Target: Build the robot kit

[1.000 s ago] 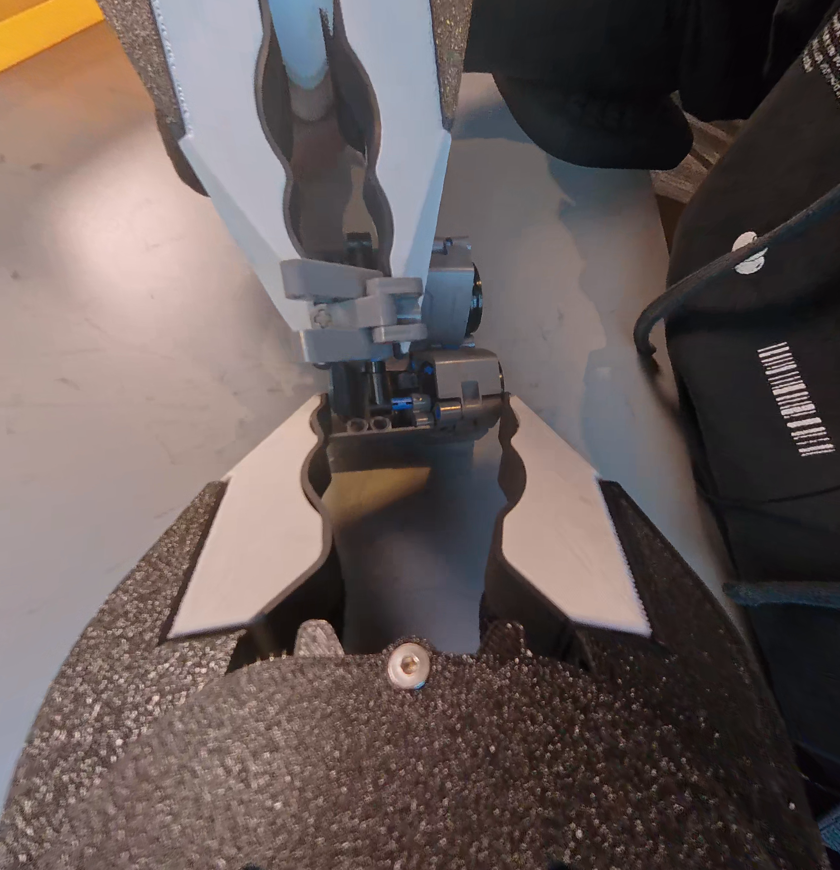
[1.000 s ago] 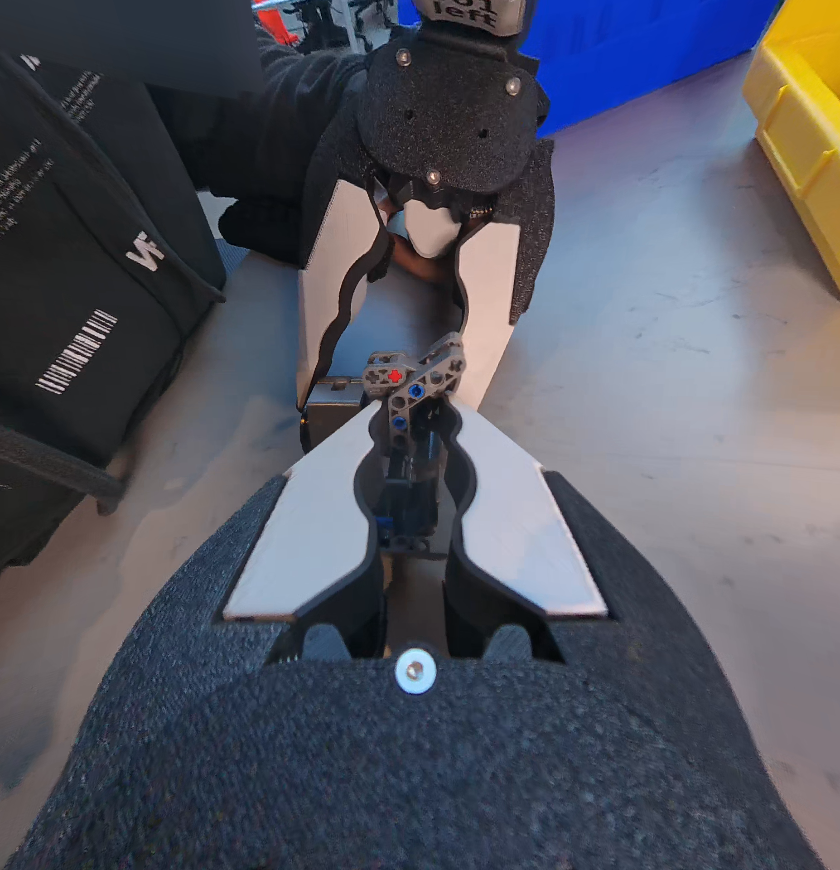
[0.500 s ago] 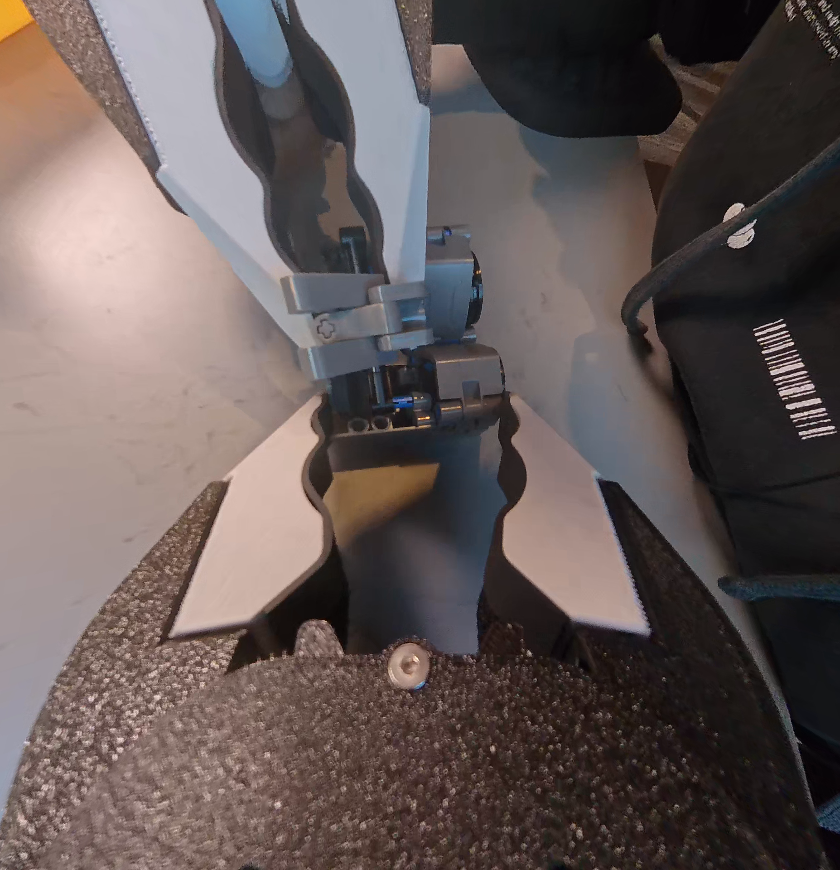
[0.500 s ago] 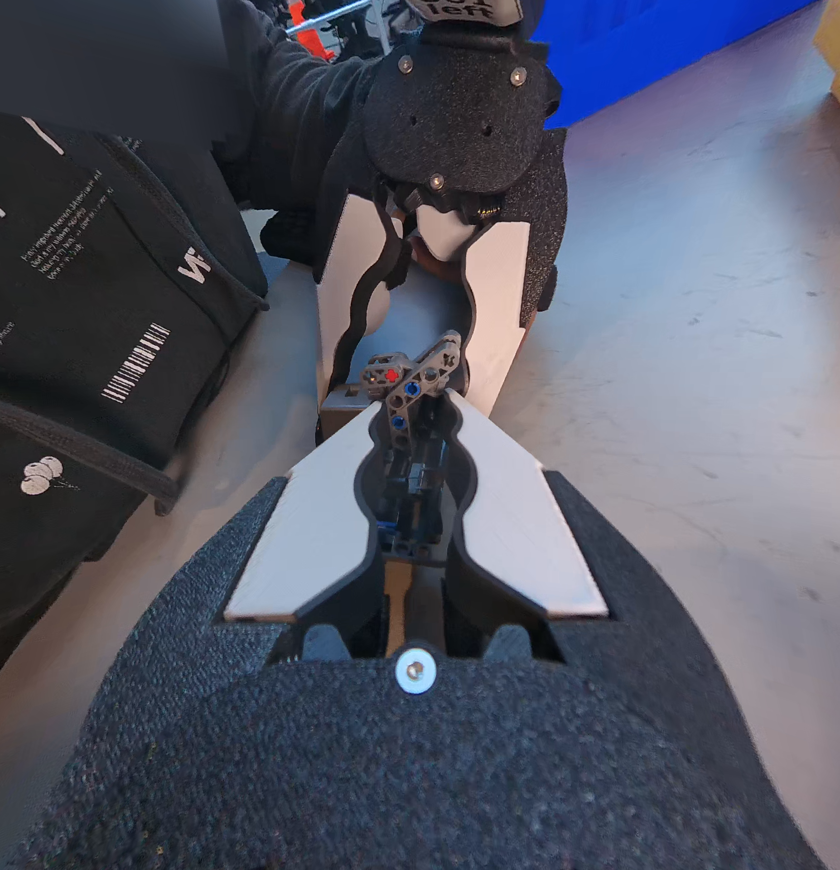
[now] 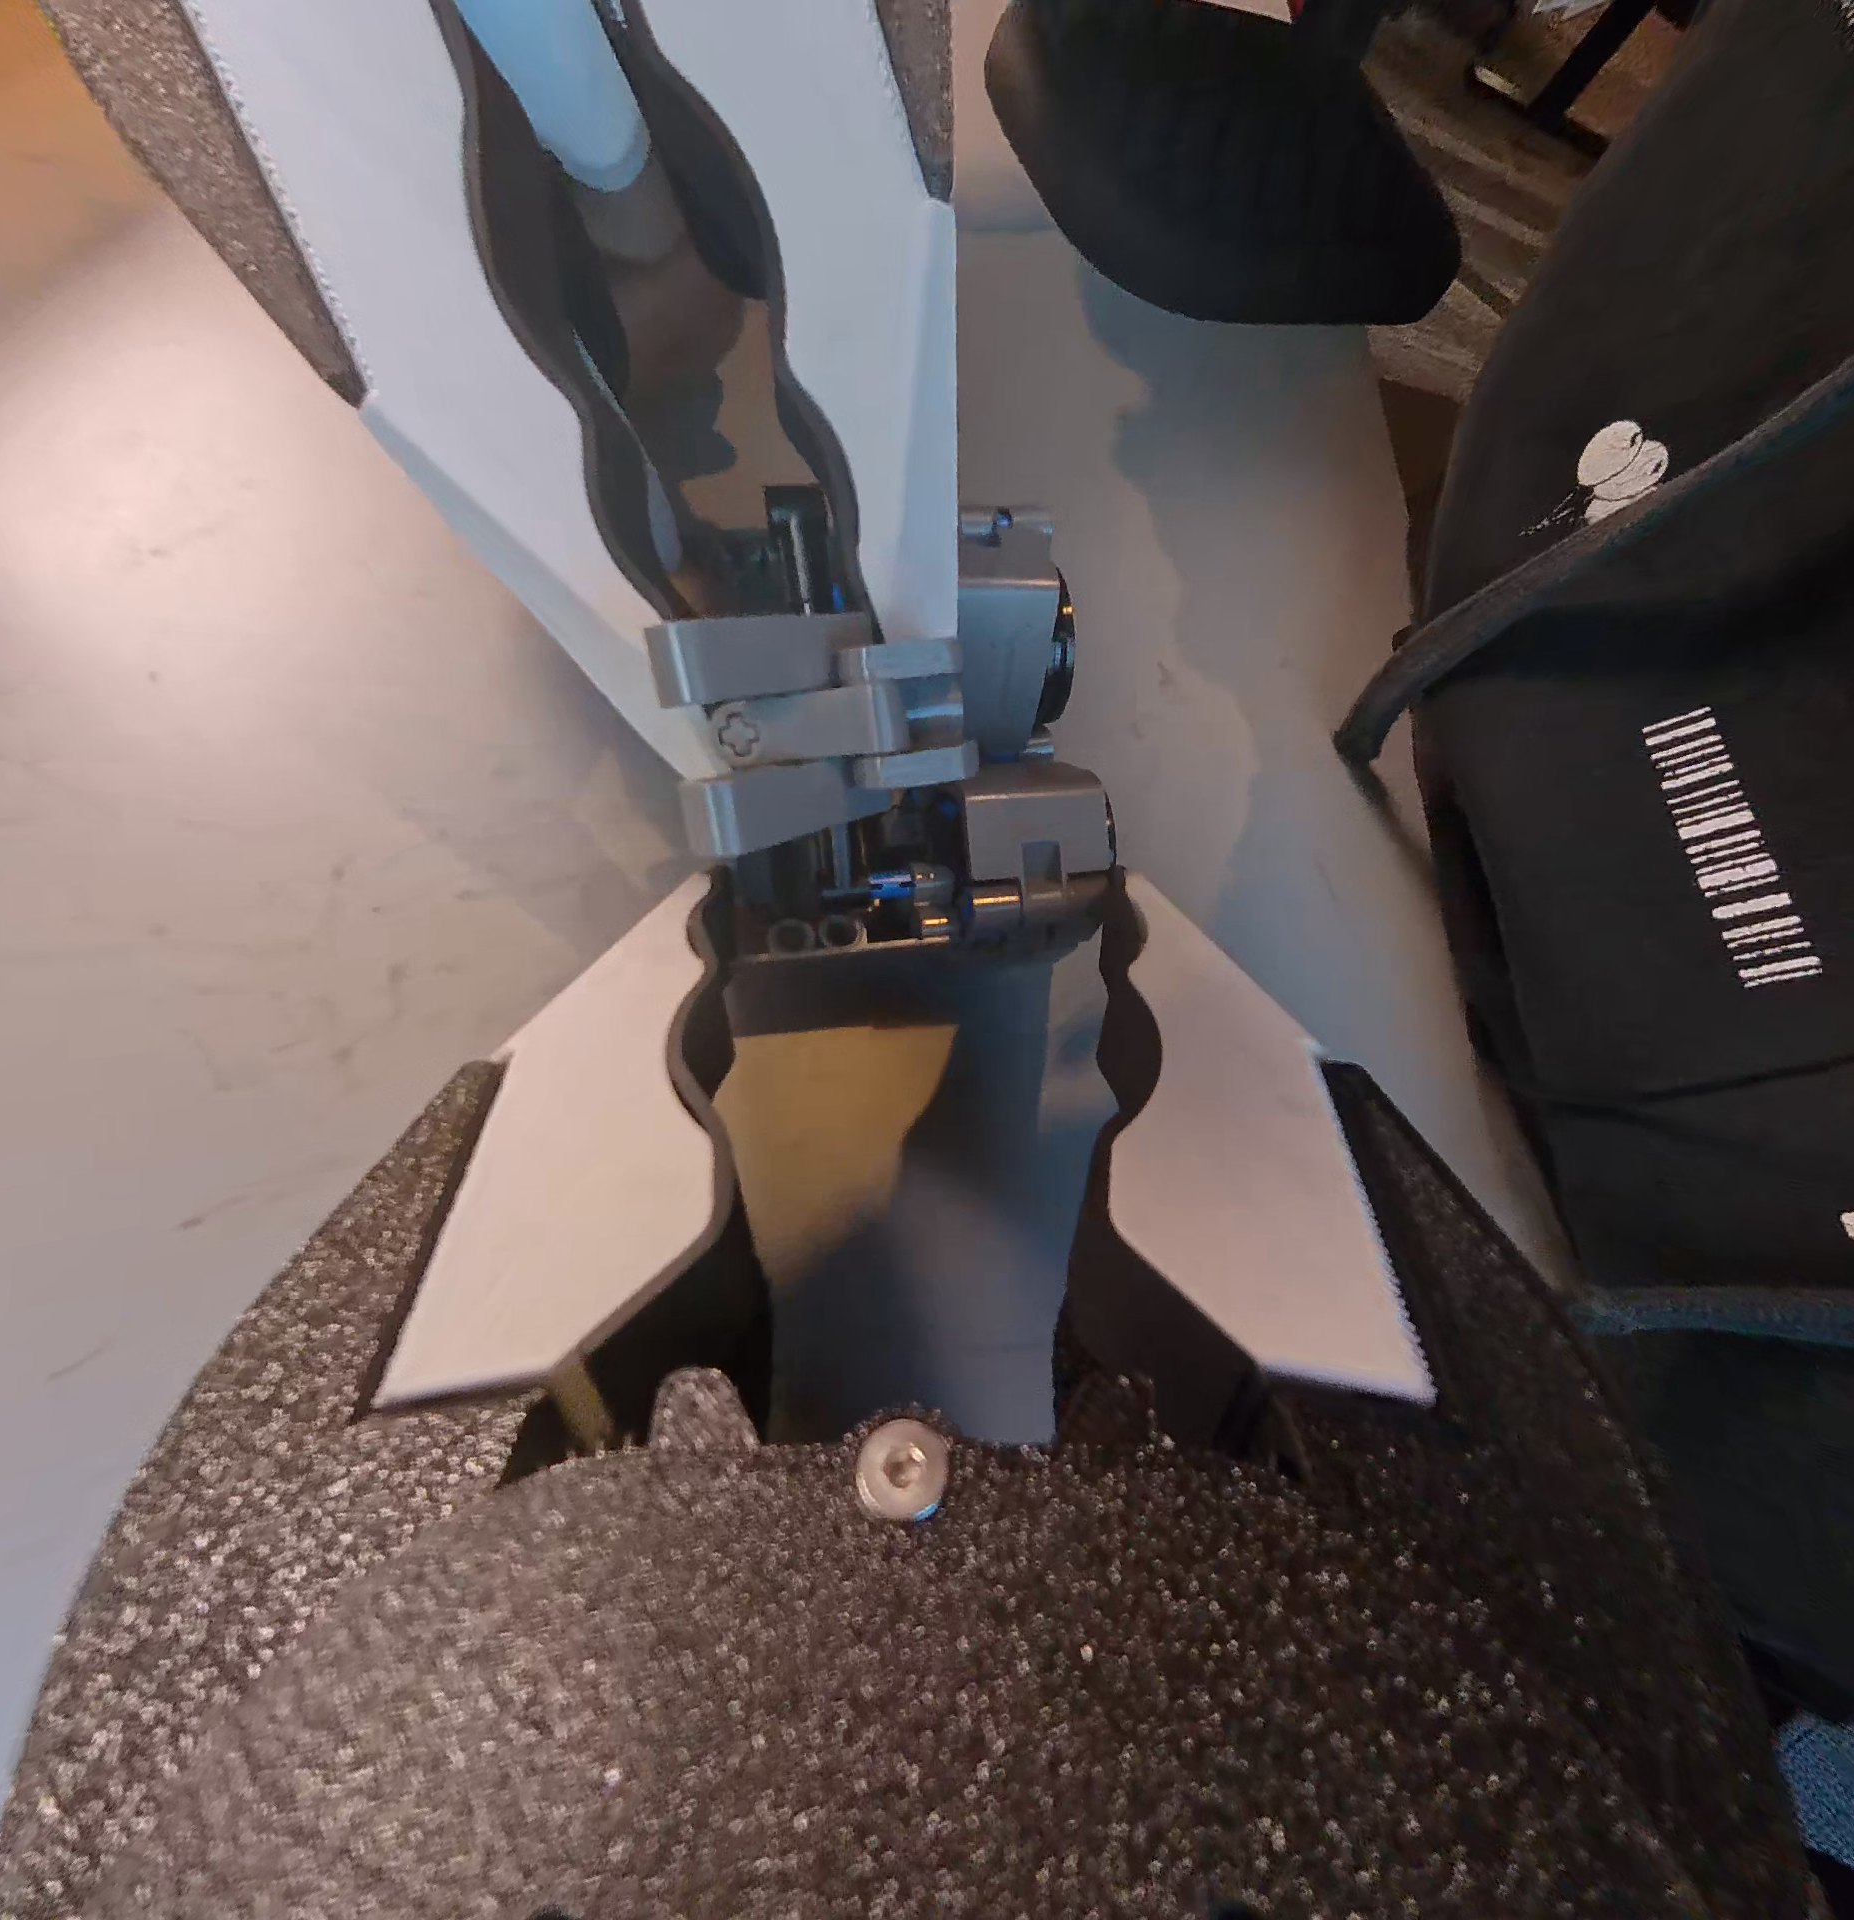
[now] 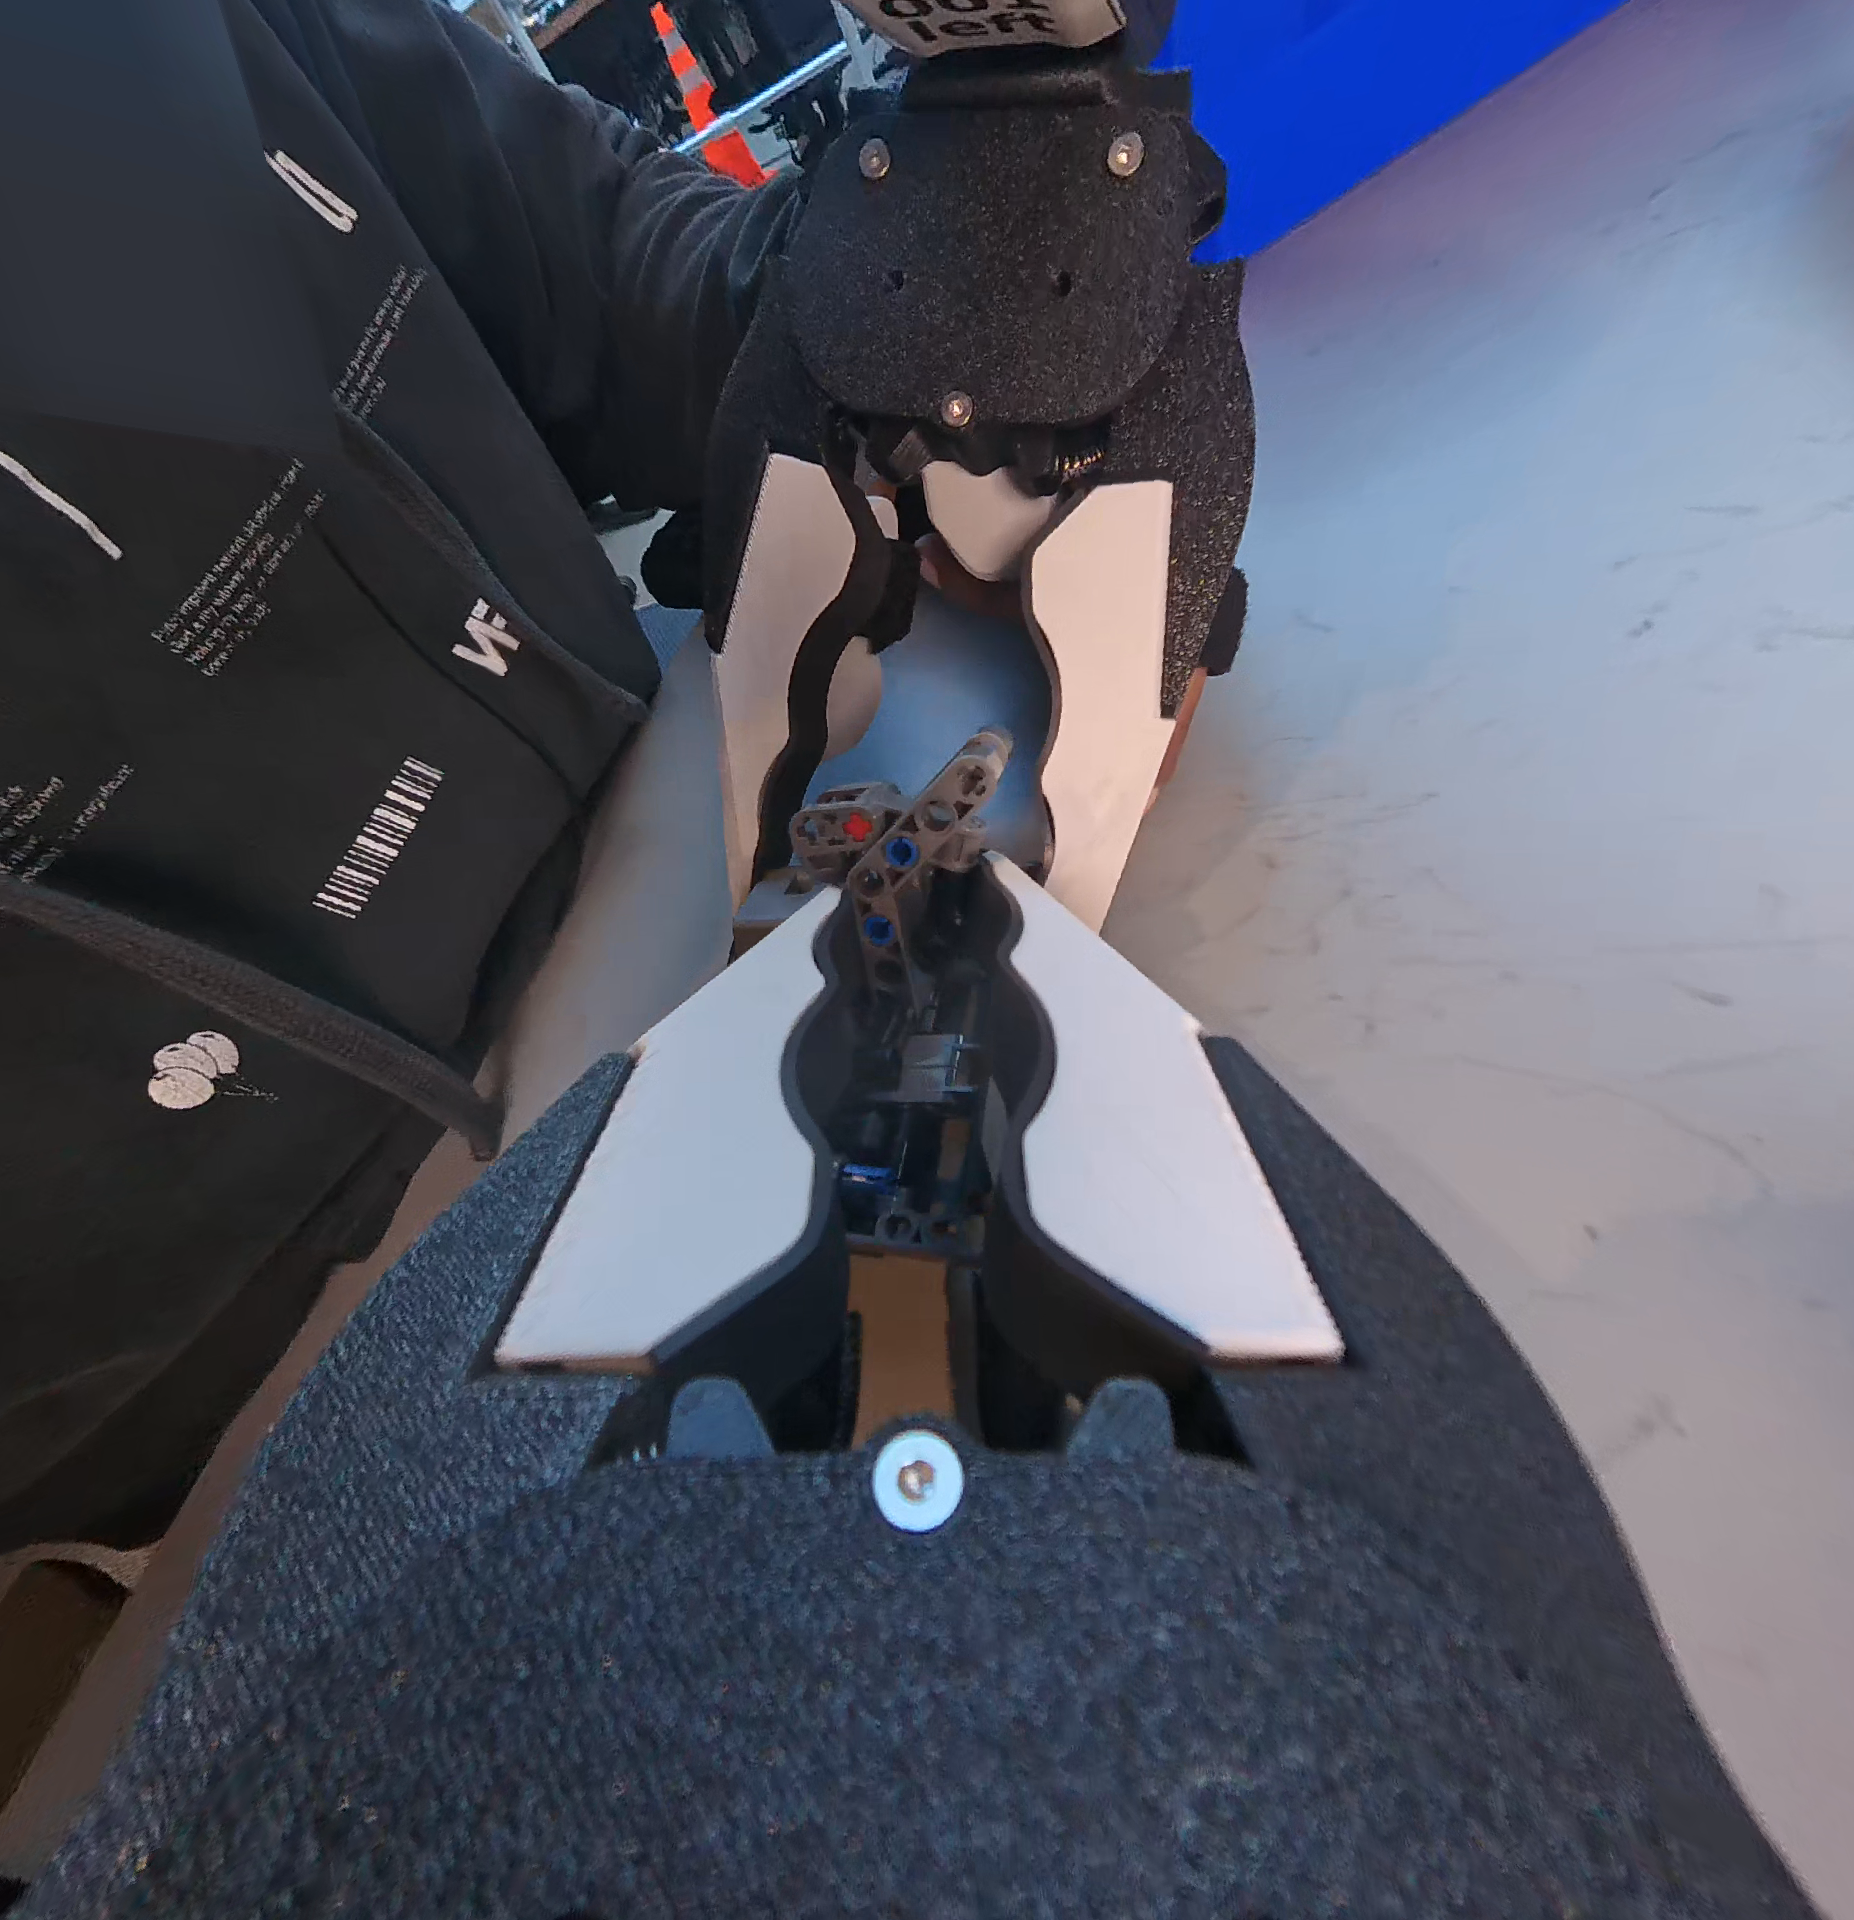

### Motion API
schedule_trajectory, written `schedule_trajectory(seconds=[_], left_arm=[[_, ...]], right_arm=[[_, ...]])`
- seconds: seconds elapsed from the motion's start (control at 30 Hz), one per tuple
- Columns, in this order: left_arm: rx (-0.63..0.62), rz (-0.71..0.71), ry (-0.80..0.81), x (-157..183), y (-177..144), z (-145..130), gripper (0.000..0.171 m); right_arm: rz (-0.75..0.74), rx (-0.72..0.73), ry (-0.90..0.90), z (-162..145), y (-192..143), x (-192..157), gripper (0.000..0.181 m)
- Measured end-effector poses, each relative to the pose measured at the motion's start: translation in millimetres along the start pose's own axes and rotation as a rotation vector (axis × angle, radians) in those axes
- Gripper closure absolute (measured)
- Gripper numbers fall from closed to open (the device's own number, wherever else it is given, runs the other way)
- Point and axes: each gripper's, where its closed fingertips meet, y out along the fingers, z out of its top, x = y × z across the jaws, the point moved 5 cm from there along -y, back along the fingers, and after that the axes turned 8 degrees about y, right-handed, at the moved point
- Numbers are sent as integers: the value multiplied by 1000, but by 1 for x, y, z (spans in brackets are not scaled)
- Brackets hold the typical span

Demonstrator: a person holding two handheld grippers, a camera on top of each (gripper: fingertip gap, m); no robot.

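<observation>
Left wrist view: both tongs, left tongs point(image 5: 907, 914) and right tongs point(image 5: 798, 665), stay clamped on the grey brick assembly point(image 5: 902, 800), lifted slightly nearer the black bag point(image 5: 1681, 831).

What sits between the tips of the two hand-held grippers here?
A small grey and black building-block assembly spans both. The right hand-held gripper pinches one end; the left hand-held gripper grips the other. Both wrist views show it.
</observation>
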Motion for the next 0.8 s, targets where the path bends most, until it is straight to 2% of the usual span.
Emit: schedule_trajectory(seconds=[0.5,0.8], left_arm=[[-11,45,11,4,5,5,101],[-1,12,12,7,5,4,101]], right_arm=[[-81,-108,160,4,-2,-7,162],[-41,-55,83,-1,-2,-4,160]])
